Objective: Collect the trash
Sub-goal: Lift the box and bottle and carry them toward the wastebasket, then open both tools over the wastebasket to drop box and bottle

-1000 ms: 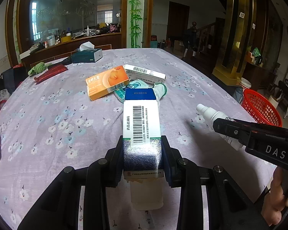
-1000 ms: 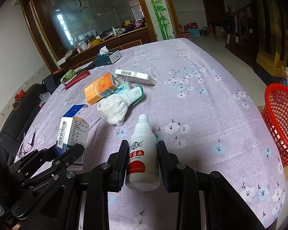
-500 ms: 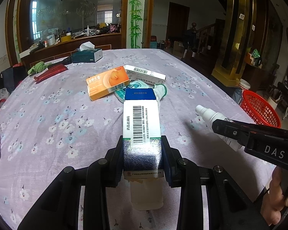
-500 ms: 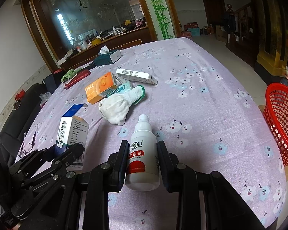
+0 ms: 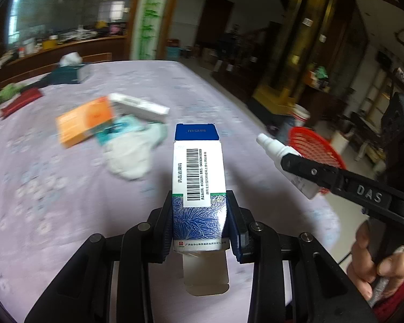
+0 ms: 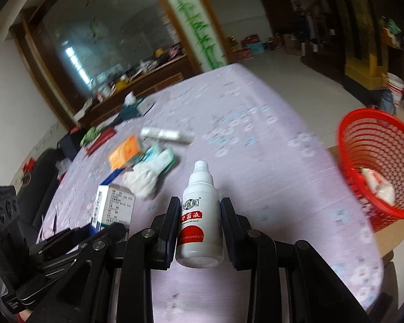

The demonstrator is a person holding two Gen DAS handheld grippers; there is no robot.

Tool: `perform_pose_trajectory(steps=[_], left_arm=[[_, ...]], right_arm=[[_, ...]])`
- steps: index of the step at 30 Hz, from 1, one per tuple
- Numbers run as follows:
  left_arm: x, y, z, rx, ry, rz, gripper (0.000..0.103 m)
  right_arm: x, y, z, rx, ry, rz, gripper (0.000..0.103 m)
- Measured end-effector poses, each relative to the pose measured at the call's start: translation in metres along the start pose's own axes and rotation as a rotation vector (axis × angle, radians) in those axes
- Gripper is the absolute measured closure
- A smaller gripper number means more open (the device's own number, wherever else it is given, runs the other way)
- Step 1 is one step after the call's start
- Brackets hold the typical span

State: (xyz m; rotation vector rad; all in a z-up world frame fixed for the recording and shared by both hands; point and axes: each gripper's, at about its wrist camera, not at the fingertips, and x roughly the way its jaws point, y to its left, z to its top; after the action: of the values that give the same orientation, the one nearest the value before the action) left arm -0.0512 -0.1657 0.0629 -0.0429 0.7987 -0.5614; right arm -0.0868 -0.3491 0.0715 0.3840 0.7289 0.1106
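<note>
A: What is held, and where?

B: A blue-and-white medicine box (image 5: pixel 198 185) is clamped between the jaws of the left gripper (image 5: pixel 200 223), long axis running forward along the fingers, barcode face up, blue flap at the far end. A white dropper bottle (image 6: pixel 200 215) is pinched the same way in the right gripper (image 6: pixel 199 228), cap pointing away, base toward the camera. Both are carried above the flowered tablecloth (image 6: pixel 256 113), not resting on it.

A: Where is the bin in relation to them?

B: A red mesh basket (image 6: pixel 377 145) is seen off the right edge of the table, lower than the tabletop, with one white wrapped item already inside. From the left wrist view the basket (image 5: pixel 316 145) lies ahead and to the right, past the bottle tip (image 5: pixel 272 142).

A: Which hand is nearer?

B: The right one, by judgement; the bottle lies between the box and the basket, so the bottle would probably be dropped first, with a swing rightward and forward. The box would have to be taken across the same way.

A: What is left on the table?

B: An orange box (image 5: pixel 84 123), a long white box (image 5: pixel 138 106) and a crumpled white glove (image 5: pixel 133 157) are clustered ahead and left, well apart from the basket. Blur hides finer detail.
</note>
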Motion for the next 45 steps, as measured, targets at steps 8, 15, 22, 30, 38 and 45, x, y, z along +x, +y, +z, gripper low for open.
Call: perform_pose_trajectory(steps=[8,15,22,30,38,45], left_arm=[[0.03,-0.073,0.032,0.092,0.048,-0.177,0.07],[0.079,-0.151,0.06,0.149,0.11,-0.316,0.07],[0.135,-0.21,0.084,0.162,0.155,-0.379,0.069],[0.153,-0.209,0.079,0.13,0.171,-0.339,0.049],[0.104,-0.157,0.049,0.169,0.132,-0.233,0.047],[0.054,-0.087,0.023,0.135,0.09,-0.126,0.046]], right_arm=[[-0.054,-0.086,0.022,0.157,-0.126,-0.118,0.071],[-0.081,-0.161,0.041,0.294,-0.177,-0.213,0.071],[-0.09,-0.211,0.057,0.358,-0.196,-0.264,0.071],[-0.09,-0.234,0.057,0.363,-0.204,-0.295,0.062],[-0.087,-0.184,0.04,0.271,-0.178,-0.217,0.051],[-0.055,-0.103,0.025,0.116,-0.107,-0.111,0.05]])
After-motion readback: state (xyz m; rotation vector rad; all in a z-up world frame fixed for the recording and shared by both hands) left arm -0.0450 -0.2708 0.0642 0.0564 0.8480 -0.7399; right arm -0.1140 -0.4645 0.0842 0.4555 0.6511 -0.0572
